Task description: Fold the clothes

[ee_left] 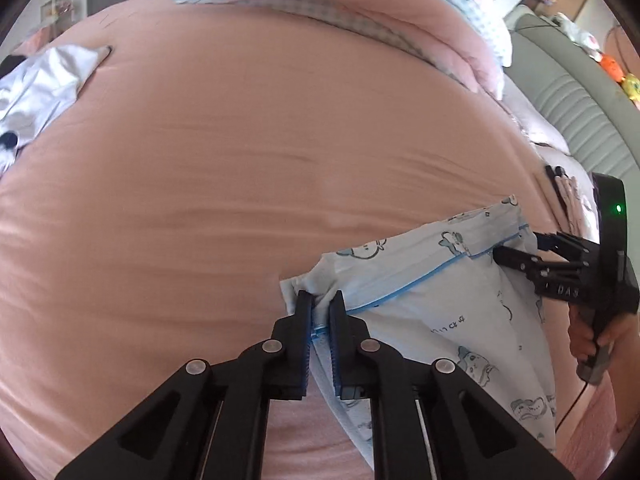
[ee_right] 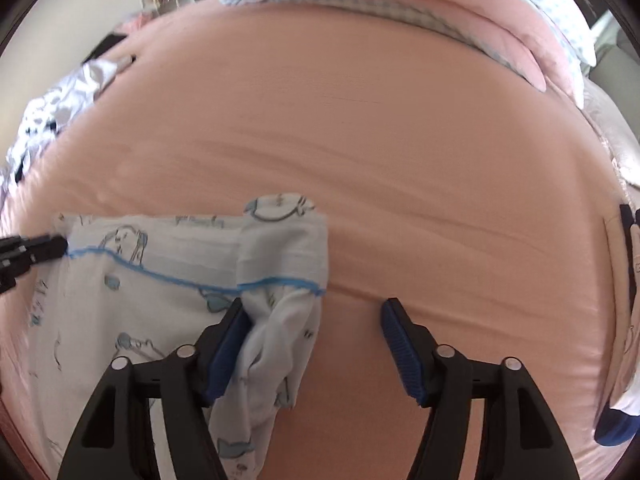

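Left wrist view. The left hand-held gripper is pinched narrow on one corner of a pale blue printed garment, its jaws gripping the fabric at the blue piped hem. The garment hangs from this corner toward the lower right, above the pink bed sheet. At the far end of the same hem the right hand-held gripper meets the cloth, and the person's hand grasps its handle. The hem runs roughly taut between the two grippers. A silvery garment lies on the sheet at far left, well apart. Pink folded bedding is piled at the back.

Right wrist view. The right hand-held gripper stands wide. Its left pad touches a bunched white-and-blue fold of the garment, and its right pad is clear of the cloth over bare sheet. It therefore holds nothing firmly. The left hand-held gripper appears at the left edge, on the hem. The picture is slightly blurred.

Progress, as a judgement. The garment looks spread along its hem but shows no finished fold, so the task appears early. Laying it flat and folding it remain, and the silvery garment seems untouched.
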`<state>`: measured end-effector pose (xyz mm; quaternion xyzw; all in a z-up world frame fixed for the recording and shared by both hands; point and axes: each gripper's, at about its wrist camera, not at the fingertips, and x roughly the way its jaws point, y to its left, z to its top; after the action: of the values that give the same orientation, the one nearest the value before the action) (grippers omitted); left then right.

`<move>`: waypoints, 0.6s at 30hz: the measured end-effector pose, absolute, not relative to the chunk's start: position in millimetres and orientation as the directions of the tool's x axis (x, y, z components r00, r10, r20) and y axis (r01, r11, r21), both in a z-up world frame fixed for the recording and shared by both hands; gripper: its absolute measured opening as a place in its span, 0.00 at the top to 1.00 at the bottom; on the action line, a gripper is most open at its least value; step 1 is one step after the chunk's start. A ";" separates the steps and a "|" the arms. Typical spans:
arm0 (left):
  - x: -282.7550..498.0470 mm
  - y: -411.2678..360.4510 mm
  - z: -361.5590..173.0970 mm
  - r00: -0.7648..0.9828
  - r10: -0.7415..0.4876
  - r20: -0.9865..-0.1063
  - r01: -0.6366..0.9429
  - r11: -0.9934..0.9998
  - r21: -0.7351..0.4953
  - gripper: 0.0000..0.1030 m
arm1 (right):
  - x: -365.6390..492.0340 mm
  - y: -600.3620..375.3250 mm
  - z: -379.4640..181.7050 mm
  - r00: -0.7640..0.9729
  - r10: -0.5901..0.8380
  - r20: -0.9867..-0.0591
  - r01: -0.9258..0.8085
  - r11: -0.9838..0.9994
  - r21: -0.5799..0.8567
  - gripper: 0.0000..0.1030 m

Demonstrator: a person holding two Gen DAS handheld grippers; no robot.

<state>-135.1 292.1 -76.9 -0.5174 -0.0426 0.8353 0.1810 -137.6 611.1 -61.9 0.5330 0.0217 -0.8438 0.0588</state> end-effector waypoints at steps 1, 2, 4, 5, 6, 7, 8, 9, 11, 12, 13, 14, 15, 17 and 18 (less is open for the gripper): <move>-133.2 288.2 -67.8 -0.438 0.332 -0.835 -0.250 -0.938 -0.241 0.84 | -138.3 616.1 -56.4 -0.442 -0.076 -0.894 0.104 -0.994 0.033 0.36; -130.4 283.5 -57.9 -0.485 0.316 -0.815 -0.237 -0.945 -0.225 0.82 | -137.8 620.8 -51.0 -0.461 -0.072 -0.884 0.084 -0.996 0.037 0.36; -123.4 279.7 -47.0 -0.506 0.331 -0.796 -0.238 -0.941 -0.241 0.81 | -134.9 627.2 -41.9 -0.493 -0.064 -0.868 0.053 -0.998 0.043 0.36; -118.2 283.0 -45.9 -0.498 0.351 -0.793 -0.261 -0.933 -0.249 0.81 | -132.5 625.8 -39.4 -0.493 -0.076 -0.867 0.064 -0.997 0.051 0.36; -112.6 287.6 -45.5 -0.488 0.370 -0.790 -0.289 -0.923 -0.253 0.81 | -126.7 624.9 -37.0 -0.491 -0.095 -0.866 0.090 -0.994 0.058 0.36; -107.0 292.3 -45.2 -0.478 0.389 -0.788 -0.317 -0.913 -0.258 0.81 | -118.8 624.9 -34.4 -0.488 -0.113 -0.865 0.120 -0.991 0.063 0.36; -104.3 299.0 -49.9 -0.462 0.392 -0.796 -0.338 -0.907 -0.251 0.81 | -117.6 617.8 -35.3 -0.481 -0.127 -0.868 0.150 -0.987 0.061 0.36; -102.7 306.6 -56.6 -0.443 0.389 -0.807 -0.356 -0.903 -0.240 0.81 | -120.5 606.3 -38.6 -0.470 -0.137 -0.872 0.181 -0.982 0.056 0.36; -103.7 318.5 -70.7 -0.417 0.358 -0.836 -0.371 -0.906 -0.203 0.81 | -125.2 602.3 -42.8 -0.460 -0.131 -0.878 0.182 -0.982 0.051 0.36; -109.0 317.1 -75.4 -0.416 0.328 -0.848 -0.351 -0.918 -0.184 0.81 | -127.4 602.5 -44.6 -0.457 -0.124 -0.881 0.175 -0.983 0.048 0.36; -114.7 313.8 -78.7 -0.416 0.302 -0.858 -0.326 -0.930 -0.170 0.83 | -129.6 602.8 -46.4 -0.453 -0.118 -0.883 0.168 -0.985 0.046 0.36; -116.9 308.4 -76.4 -0.432 0.277 -0.858 -0.291 -0.943 -0.158 0.84 | -131.9 603.1 -48.2 -0.450 -0.112 -0.886 0.161 -0.986 0.043 0.36; -117.7 302.0 -71.9 -0.454 0.251 -0.855 -0.253 -0.956 -0.147 0.84 | -134.1 603.4 -50.0 -0.447 -0.106 -0.888 0.154 -0.987 0.041 0.36; -119.3 289.3 -62.8 -0.495 0.196 -0.847 -0.173 -0.977 -0.125 0.84 | -137.2 608.8 -49.1 -0.454 -0.105 -0.885 0.131 -0.990 0.050 0.36; -118.5 286.4 -58.2 -0.502 0.224 -0.835 -0.179 -0.972 -0.153 0.84 | -137.2 616.8 -43.5 -0.475 -0.116 -0.872 0.109 -0.991 0.073 0.36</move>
<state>-118.5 286.4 -58.2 -0.4854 -0.0233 0.8663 0.1161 -137.2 616.8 -43.5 0.5082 -0.0036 -0.8588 0.0655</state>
